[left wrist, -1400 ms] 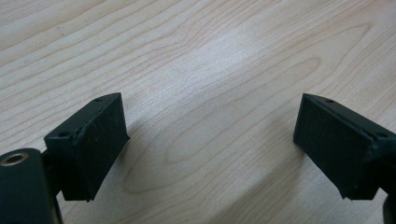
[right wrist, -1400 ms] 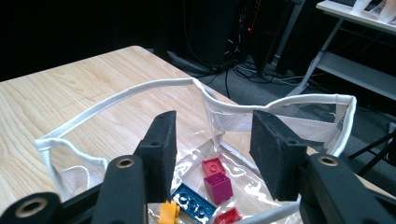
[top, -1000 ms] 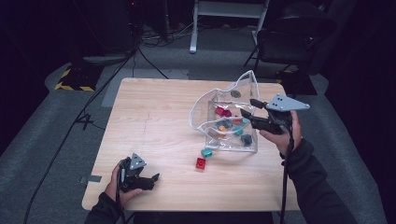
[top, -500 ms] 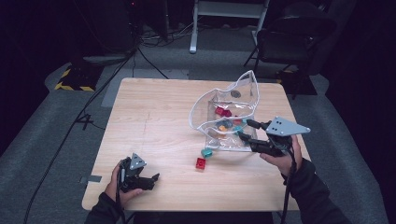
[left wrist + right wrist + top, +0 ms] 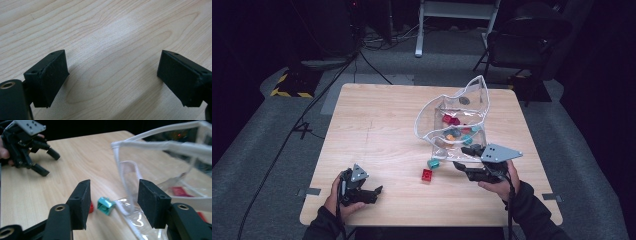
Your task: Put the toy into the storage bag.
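The right gripper (image 5: 112,202) has just been opening its jaws, nothing between them, aimed at the small teal plastic brick (image 5: 106,205) lying on the wooden table (image 5: 377,125) against the clear plastic pouch's (image 5: 457,120) white-edged mouth (tight there). The left gripper (image 5: 371,192) rests open near the table's near-left edge, leaving room.

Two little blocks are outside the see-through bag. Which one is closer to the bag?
The teal block. It lies right at the clear bag's white-edged opening, while the red block sits farther out on the table, toward the person's edge.
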The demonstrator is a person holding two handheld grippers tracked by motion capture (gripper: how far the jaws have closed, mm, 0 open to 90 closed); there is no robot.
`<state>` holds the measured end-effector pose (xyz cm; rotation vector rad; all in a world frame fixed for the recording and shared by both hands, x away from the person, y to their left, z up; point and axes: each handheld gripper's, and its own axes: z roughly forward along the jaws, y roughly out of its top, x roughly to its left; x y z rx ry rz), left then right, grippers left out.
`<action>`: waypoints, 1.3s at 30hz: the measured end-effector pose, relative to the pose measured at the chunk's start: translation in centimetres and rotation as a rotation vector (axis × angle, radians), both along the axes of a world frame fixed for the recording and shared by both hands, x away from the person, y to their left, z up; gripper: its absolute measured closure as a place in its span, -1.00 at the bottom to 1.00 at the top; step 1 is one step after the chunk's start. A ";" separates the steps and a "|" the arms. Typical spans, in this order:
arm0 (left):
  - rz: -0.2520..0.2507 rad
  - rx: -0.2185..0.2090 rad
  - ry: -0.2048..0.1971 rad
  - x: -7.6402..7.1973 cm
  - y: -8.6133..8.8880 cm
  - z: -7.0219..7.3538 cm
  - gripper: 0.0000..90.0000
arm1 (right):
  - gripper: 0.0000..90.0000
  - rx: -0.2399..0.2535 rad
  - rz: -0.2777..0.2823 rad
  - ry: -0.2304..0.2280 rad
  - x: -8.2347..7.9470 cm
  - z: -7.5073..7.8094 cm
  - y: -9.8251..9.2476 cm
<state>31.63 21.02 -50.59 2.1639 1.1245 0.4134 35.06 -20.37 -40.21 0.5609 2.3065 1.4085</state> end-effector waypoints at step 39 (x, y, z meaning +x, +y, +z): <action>0.000 0.000 0.000 0.0 0.0 0.0 -0.78 | -0.18 -0.188 0.076 0.170 2.0 -10.3 8.1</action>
